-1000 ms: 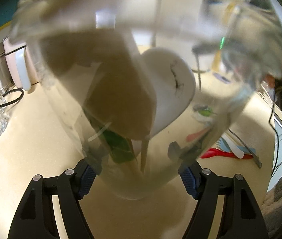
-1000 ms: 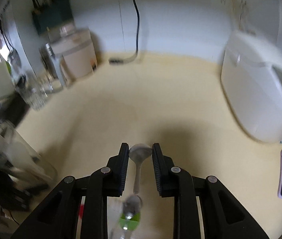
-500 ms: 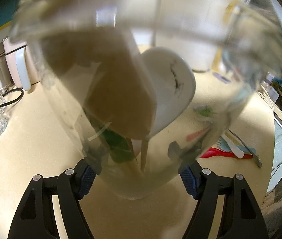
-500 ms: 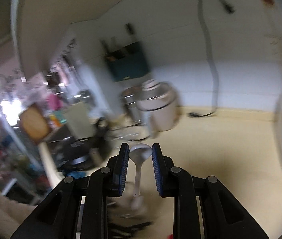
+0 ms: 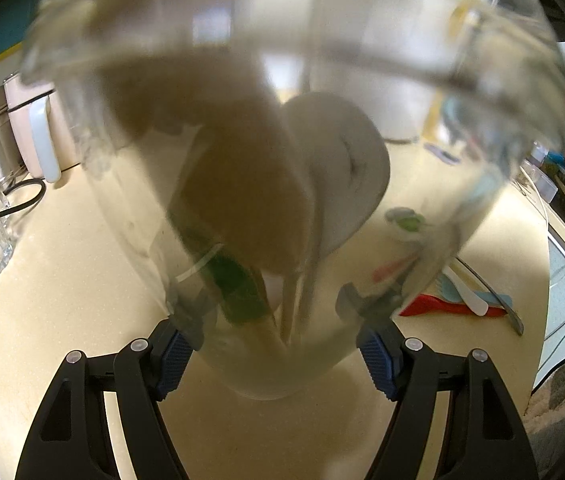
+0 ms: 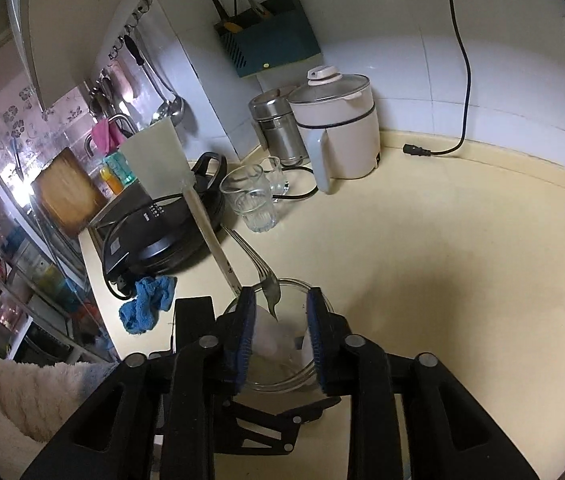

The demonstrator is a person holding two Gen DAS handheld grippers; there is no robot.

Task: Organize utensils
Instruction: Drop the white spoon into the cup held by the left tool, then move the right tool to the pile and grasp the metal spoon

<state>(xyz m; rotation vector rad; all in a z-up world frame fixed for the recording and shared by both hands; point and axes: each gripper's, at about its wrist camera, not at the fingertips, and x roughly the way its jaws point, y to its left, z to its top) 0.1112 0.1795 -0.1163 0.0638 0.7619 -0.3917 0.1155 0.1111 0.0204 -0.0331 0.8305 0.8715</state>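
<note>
Left claw (image 5: 278, 344) clamps the glass jar (image 5: 290, 152) low on both sides, a wooden spatula (image 5: 242, 200) and white spoon (image 5: 342, 176) inside. Right claw (image 6: 280, 334) hangs spread above the jar's rim (image 6: 294, 282), a fork (image 6: 260, 268) leaning out between its fingers (image 6: 244, 332). Beyond, red and blue utensils (image 5: 454, 306) lie on the counter (image 5: 62, 300).

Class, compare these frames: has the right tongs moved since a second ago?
Yes. The right tongs swung left and now sit above the glass jar; the white kettle, earlier far left, is now upper centre.
</note>
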